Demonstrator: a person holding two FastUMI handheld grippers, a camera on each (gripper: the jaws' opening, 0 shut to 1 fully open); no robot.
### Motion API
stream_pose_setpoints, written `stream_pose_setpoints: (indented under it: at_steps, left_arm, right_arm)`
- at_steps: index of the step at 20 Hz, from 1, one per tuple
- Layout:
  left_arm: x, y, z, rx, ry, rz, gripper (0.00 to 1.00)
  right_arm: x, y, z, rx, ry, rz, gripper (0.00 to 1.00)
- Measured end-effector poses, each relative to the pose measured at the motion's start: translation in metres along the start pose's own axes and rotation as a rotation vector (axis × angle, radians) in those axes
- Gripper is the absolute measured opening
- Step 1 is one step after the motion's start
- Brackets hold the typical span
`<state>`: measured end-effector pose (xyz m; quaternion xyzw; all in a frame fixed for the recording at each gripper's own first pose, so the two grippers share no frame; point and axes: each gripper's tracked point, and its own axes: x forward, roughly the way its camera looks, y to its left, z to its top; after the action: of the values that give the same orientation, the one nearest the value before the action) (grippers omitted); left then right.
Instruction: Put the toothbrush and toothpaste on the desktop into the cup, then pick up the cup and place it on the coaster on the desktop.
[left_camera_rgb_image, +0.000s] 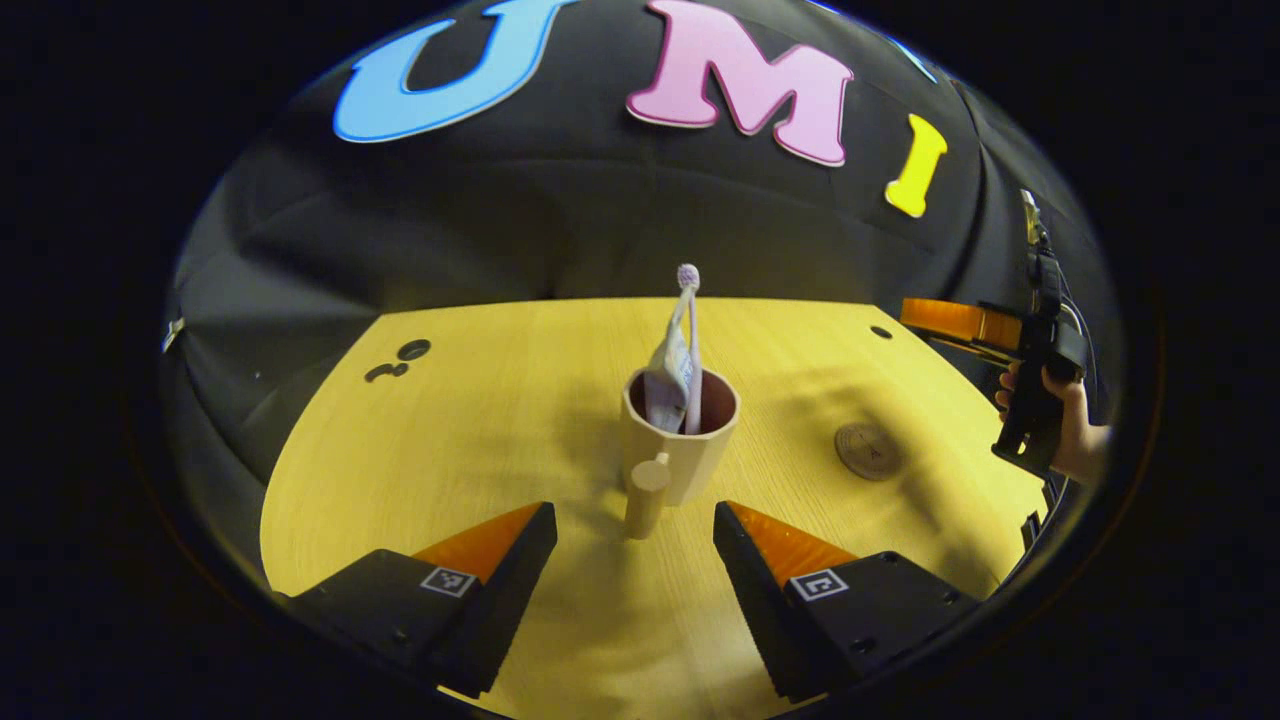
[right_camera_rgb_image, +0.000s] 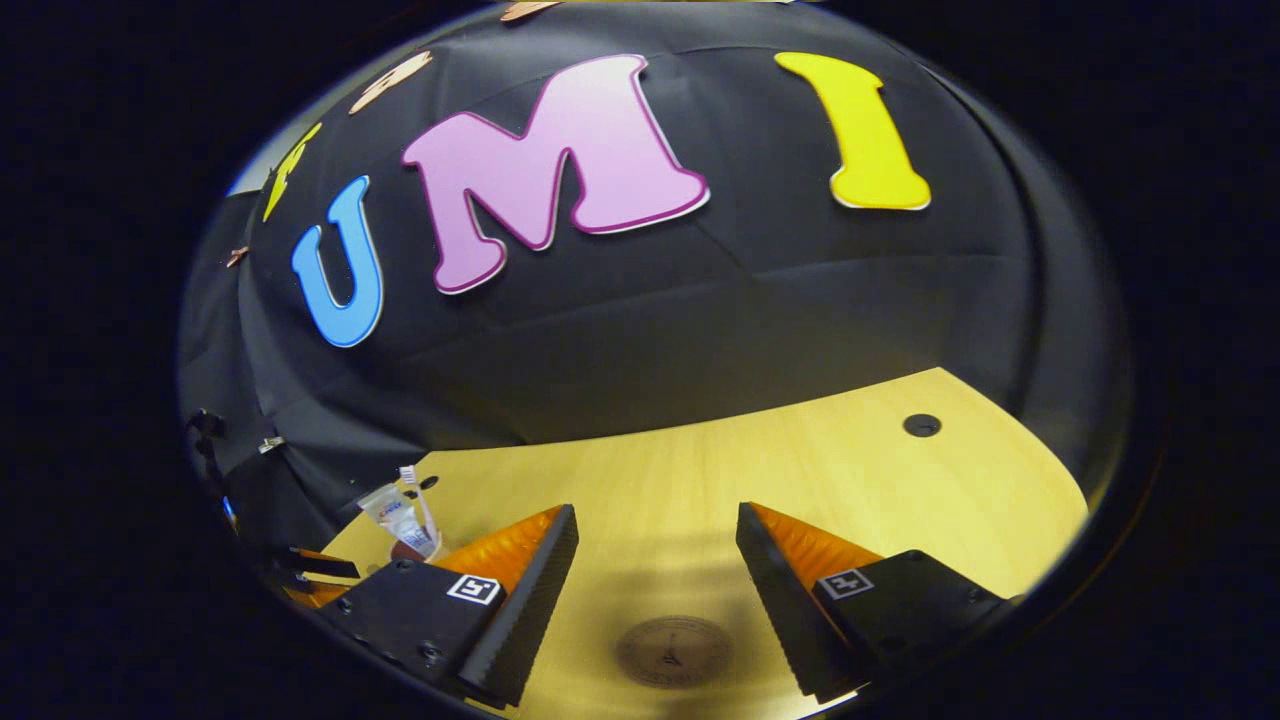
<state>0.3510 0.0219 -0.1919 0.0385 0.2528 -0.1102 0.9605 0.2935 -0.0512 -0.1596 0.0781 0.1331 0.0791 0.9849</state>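
A beige cup (left_camera_rgb_image: 690, 455) stands mid-table in the left gripper view, its handle (left_camera_rgb_image: 648, 495) turned toward me. A toothbrush (left_camera_rgb_image: 690, 330) and a toothpaste tube (left_camera_rgb_image: 668, 375) stand upright inside it. My left gripper (left_camera_rgb_image: 635, 515) is open just short of the cup, with the handle between its fingertips and untouched. A round brown coaster (left_camera_rgb_image: 868, 450) lies to the cup's right. In the right gripper view my right gripper (right_camera_rgb_image: 657, 510) hangs open above the coaster (right_camera_rgb_image: 674, 650), holding nothing. The toothpaste tube (right_camera_rgb_image: 395, 520) and toothbrush (right_camera_rgb_image: 415, 495) show far left, the cup mostly hidden behind a finger.
The wooden table (left_camera_rgb_image: 480, 450) has small dark holes (left_camera_rgb_image: 413, 350) near its back edge. At the right a hand (left_camera_rgb_image: 1075, 440) holds the other gripper (left_camera_rgb_image: 1035, 390) beyond the table's edge. Black cloth walls close the booth behind.
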Motion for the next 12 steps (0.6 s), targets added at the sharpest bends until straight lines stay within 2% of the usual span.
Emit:
stream_pose_setpoints:
  at_steps: [7,10,12]
  left_arm:
    - [0.04,-0.003,-0.005,0.077,0.222,-0.042,0.98]
    - [0.051,-0.001,-0.007,0.077,0.305,-0.042,0.98]
    - [0.057,-0.002,-0.007,0.083,0.362,-0.049,0.94]
  right_arm:
    - [-0.062,-0.096,-0.031,-0.04,0.08,-0.137,0.98]
    - [-0.089,-0.13,-0.044,-0.011,0.111,-0.197,0.98]
    - [-0.103,-0.149,-0.05,0.026,0.116,-0.241,0.98]
